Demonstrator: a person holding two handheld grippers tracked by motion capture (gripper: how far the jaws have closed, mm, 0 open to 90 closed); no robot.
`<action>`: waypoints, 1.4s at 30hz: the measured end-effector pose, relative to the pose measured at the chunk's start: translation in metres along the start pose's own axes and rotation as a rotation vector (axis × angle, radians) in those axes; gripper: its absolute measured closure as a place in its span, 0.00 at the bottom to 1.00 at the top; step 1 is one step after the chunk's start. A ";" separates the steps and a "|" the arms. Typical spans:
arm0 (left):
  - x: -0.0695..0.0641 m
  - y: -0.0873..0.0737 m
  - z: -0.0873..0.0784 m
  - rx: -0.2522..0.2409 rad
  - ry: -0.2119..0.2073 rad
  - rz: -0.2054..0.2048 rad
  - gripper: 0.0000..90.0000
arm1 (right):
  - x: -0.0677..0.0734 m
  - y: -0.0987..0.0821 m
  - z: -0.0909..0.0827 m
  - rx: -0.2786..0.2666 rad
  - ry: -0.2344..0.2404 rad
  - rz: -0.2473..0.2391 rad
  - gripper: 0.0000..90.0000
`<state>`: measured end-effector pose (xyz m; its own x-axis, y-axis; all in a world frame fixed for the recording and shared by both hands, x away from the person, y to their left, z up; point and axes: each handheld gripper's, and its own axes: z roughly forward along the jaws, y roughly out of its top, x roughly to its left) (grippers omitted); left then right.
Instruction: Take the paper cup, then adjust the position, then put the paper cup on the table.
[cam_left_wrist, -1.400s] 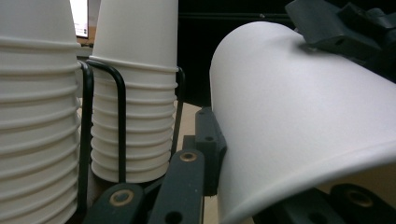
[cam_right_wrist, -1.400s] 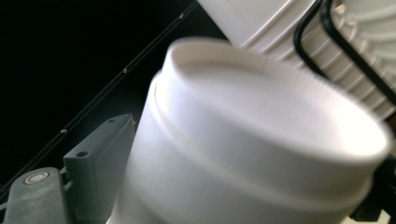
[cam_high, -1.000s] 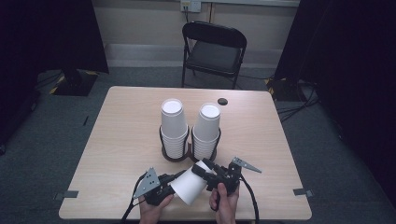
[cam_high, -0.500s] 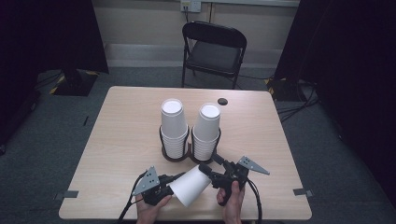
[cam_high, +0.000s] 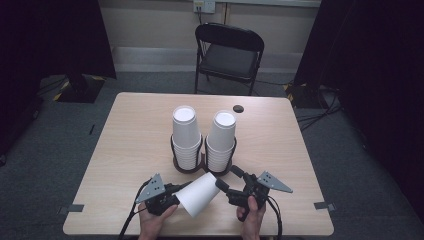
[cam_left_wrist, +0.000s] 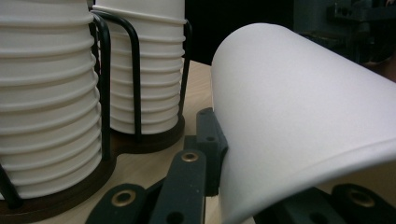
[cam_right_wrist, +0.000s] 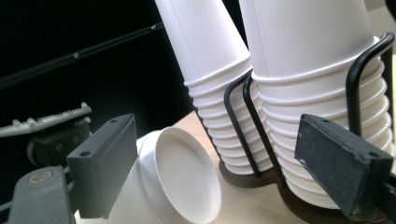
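Evidently, in the high view, the right gripper is seen drawn back rightward off the paper cup, held tilted above the table by the left gripper. In the left gripper view, jaws are clamped on the cup's wall. In the right gripper view, jaws stand apart, the cup's base just beside one; release is judged complete.

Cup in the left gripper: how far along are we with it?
Done: one cup is apart from the two stacks and lies on its side, clamped in the left gripper. In hand: the right gripper sits at the cup's base with its jaws open, not gripping. Left: probably a handover or a placement; the cup is not yet set upright anywhere.
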<state>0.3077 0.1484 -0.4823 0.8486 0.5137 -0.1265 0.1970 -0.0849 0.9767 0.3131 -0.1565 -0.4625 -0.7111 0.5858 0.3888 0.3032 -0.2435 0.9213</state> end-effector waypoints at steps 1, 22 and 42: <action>0.000 0.000 0.000 0.000 0.000 0.000 0.96 | 0.000 0.000 0.000 0.000 0.000 0.000 0.14; 0.011 0.008 0.001 0.081 0.025 -0.039 0.96 | 0.022 -0.012 -0.008 0.174 0.004 -0.476 0.22; 0.018 0.016 0.006 0.172 0.004 -0.048 0.95 | 0.035 -0.023 0.005 0.309 -0.092 -0.769 0.14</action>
<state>0.3289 0.1509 -0.4696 0.8342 0.5242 -0.1712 0.3187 -0.2050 0.9254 0.2846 -0.1265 -0.4704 -0.7404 0.5662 -0.3622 -0.0754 0.4656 0.8818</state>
